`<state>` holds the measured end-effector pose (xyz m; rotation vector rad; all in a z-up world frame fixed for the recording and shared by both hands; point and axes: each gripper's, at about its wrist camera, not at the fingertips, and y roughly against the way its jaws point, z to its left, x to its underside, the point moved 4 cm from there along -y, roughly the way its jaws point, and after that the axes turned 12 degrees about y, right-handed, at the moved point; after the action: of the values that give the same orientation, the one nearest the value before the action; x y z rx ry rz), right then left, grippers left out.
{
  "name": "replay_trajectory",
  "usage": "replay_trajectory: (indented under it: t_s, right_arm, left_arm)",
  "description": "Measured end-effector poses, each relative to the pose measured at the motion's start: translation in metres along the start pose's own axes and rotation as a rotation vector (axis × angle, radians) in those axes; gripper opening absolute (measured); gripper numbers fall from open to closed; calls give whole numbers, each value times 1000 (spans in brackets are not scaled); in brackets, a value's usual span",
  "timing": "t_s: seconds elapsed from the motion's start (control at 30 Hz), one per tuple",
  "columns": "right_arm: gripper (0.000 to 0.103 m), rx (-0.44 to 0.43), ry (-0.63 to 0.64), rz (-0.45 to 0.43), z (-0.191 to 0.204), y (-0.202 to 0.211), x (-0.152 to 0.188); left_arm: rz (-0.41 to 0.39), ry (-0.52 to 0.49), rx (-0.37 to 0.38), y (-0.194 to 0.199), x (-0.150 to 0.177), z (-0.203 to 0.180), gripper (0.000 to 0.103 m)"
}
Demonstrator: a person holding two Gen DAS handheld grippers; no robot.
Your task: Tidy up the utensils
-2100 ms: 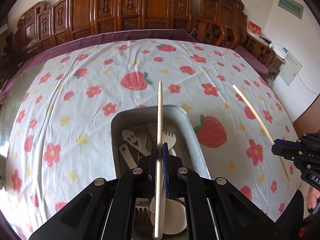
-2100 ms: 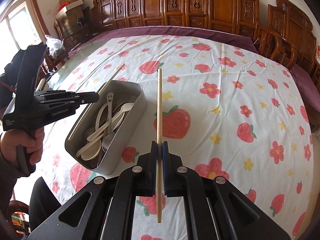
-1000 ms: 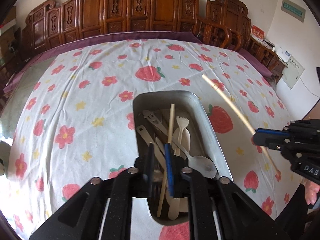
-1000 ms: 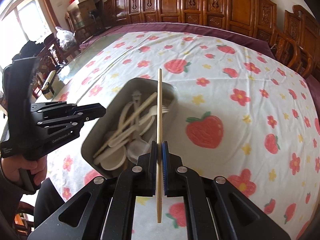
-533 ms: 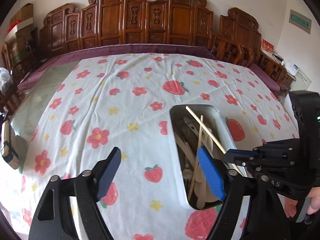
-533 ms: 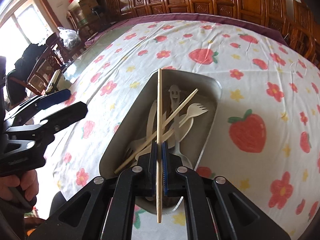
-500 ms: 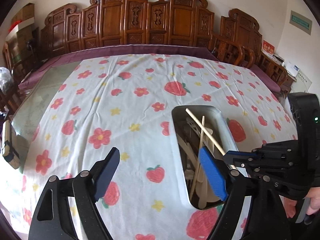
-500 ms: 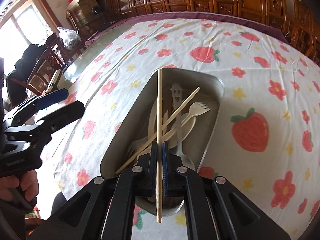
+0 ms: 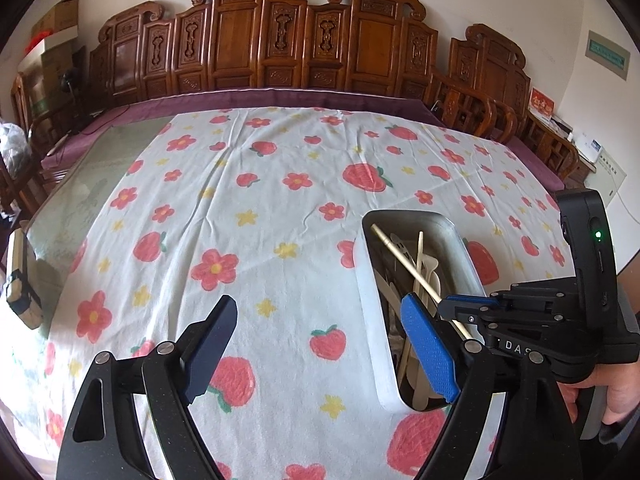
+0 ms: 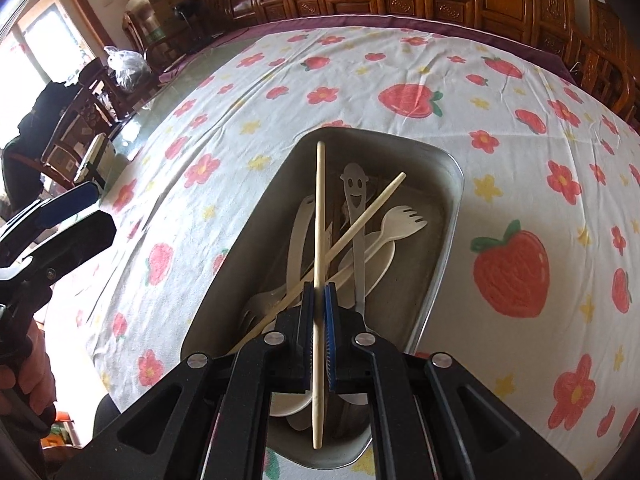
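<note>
A grey metal tray [image 10: 446, 240] on the strawberry tablecloth holds pale spoons, a spork [image 10: 400, 220], a smiley-faced metal utensil [image 10: 354, 192] and one loose chopstick [image 10: 360, 220]. My right gripper [image 10: 319, 292] is shut on a second chopstick [image 10: 319, 208], held low over the tray and pointing along it. In the left wrist view the tray [image 9: 370, 280] lies at the right, with the right gripper [image 9: 460, 304] and its chopstick [image 9: 404, 258] over it. My left gripper [image 9: 320, 344] is wide open and empty, left of the tray above the cloth.
The white cloth with strawberries and flowers [image 9: 260, 220] covers a large table. Carved wooden chairs [image 9: 280, 48] line the far side. A bare glass strip [image 9: 80, 200] runs along the table's left edge, with a small object [image 9: 20, 280] on it.
My left gripper dropped its chopstick into the tray, opened wide and drew off to the left. My right gripper moved over the tray and lowered, still holding its chopstick.
</note>
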<state>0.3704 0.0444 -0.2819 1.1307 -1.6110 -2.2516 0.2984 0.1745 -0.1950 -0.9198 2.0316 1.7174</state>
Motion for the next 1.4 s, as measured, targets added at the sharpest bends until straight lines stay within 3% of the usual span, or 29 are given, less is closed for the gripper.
replay_trajectory:
  t_s: [0.37,0.7,0.77,0.83,0.9,0.97,1.1,1.4]
  right_arm:
    - [7,2,40,-41,3,17,4]
    - [7,41,54,-124,-4,72,19]
    - [20,52,47,-142,-7,86,24]
    - [49,65,39,-171,-11,104,32]
    - [62,86,26,-192,-16,121,40]
    - [70,102,4,-204,-20,138,49]
    - [99,169,5,-242,-25,170,69]
    - [101,284,-20,-278,-29,224,118]
  left_arm:
    - [-4,-20,3,5,3,-15,82]
    - [-40,-32,-12,29,6,-41,95]
    - [-55,-29,-10,39,7,-47,95]
    - [-61,-26,-18,48,9,-54,95]
    - [-68,-26,-17,57,12,-61,95]
    - [-74,-26,-14,66,16,-68,95]
    - [-78,-26,5,82,25,-84,95]
    - [-62,-64,1,109,56,-115,95]
